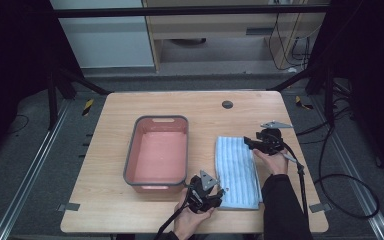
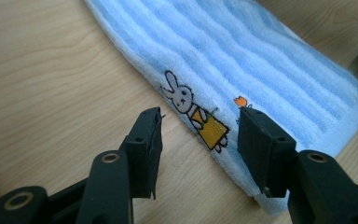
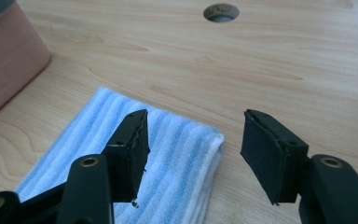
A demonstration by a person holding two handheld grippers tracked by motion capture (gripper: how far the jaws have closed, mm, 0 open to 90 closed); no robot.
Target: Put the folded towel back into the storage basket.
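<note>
A folded blue striped towel (image 1: 237, 172) lies flat on the wooden worktop (image 1: 110, 200), just right of a pink tub (image 1: 157, 152) with a grey rim. Its long axis runs from the near edge of the worktop toward the far edge, and its stripes run along that length.

The left gripper (image 1: 215, 194) sits at the towel's near left corner, and the right gripper (image 1: 254, 142) at its far right corner.

The left gripper view adds what the high view is too small to give: a printed rabbit in a yellow dress (image 2: 193, 112) and a small orange flower (image 2: 240, 101) near the towel's edge. Here the left gripper's (image 2: 200, 128) fingers (image 2: 144, 140) stand partly open astride that edge, one over bare wood, the other over the cloth, gripping nothing.

The right gripper view shows the towel's layered fold at the corner (image 3: 209, 154) and a round hole (image 3: 221, 12) in the worktop beyond. The right gripper's (image 3: 193, 135) fingers (image 3: 130, 144) are likewise partly open, straddling the corner and holding nothing.
</note>
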